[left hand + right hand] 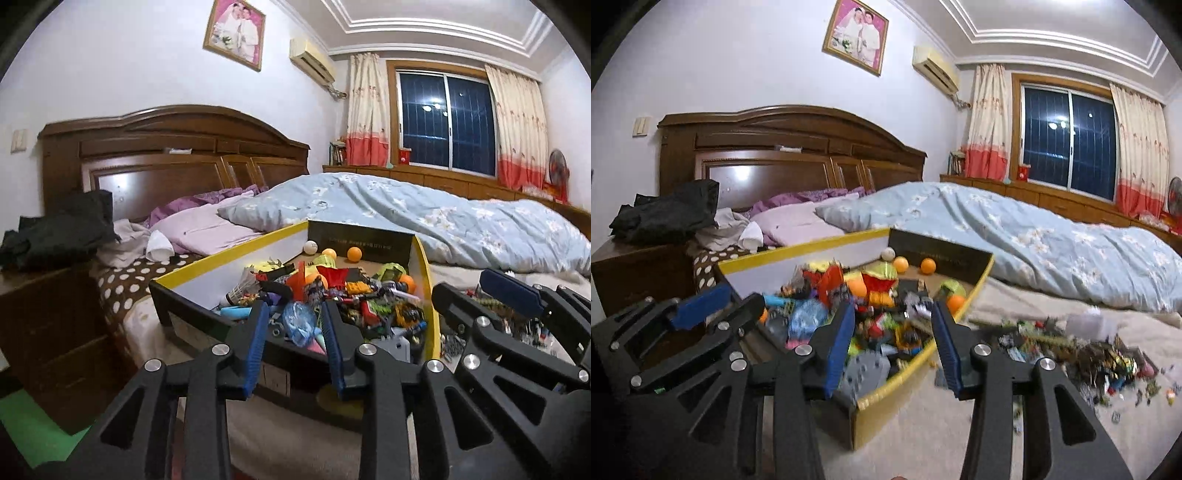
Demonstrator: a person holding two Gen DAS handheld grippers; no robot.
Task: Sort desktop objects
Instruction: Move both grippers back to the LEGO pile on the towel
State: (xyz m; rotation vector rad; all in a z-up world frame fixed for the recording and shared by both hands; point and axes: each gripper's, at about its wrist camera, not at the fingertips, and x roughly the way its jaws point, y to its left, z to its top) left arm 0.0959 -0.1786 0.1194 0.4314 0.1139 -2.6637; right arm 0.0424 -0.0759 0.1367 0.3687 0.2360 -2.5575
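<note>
In the left wrist view the left gripper (293,325) hangs with its jaws spread and nothing between them, over the near edge of the yellow-rimmed box (236,246) of toys on the bed (140,317), with the right gripper (476,295) close at its right beyond the box's right wall. In the right wrist view the right gripper (894,332) is likewise spread and empty above the box's (812,243) near right edge. Scattered small toys (1089,358) lie on the bedsheet at right, with bare sheet near and the blue quilt (1015,236) far behind.

Bed (923,435) carries yellow-rimmed box (916,373), loose toy scatter (1082,354), blue quilt (1015,236), pillow (798,221).
</note>
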